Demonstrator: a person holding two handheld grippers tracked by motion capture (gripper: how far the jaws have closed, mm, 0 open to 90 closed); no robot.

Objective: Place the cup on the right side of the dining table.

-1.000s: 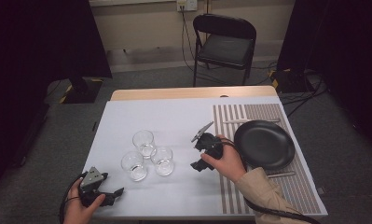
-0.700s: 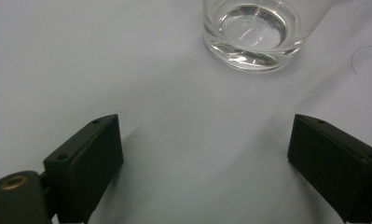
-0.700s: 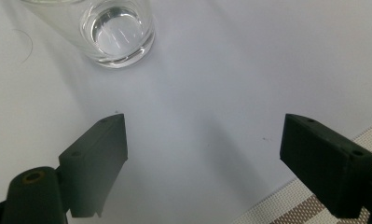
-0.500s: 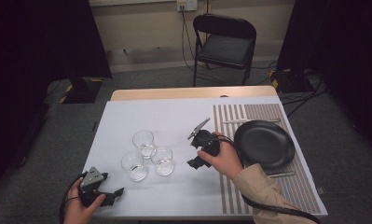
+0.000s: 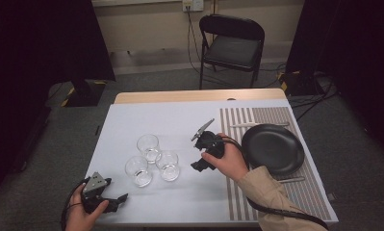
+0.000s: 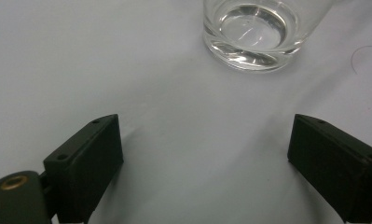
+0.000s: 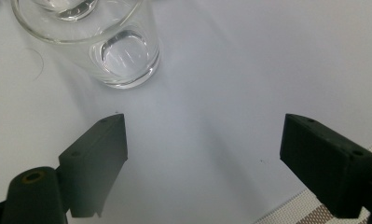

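Glasses — three clear tumblers — stood upright in a tight cluster on the white table (image 5: 132,120), left of centre: one at the back (image 5: 147,146), one front-left (image 5: 138,170), one front-right (image 5: 168,165). Just right of that front-right glass hovered the right gripper (image 5: 199,163), held in the person's right hand (image 5: 228,161), its jaws spread wide with nothing between them; its own view showed that glass (image 7: 113,51) just ahead. Near the table's front-left edge sat the left gripper (image 5: 116,201) — jaws likewise wide apart and empty, the front-left glass (image 6: 253,32) ahead of them. A black plate (image 5: 274,147) lay on the striped mat (image 5: 257,118) at right.
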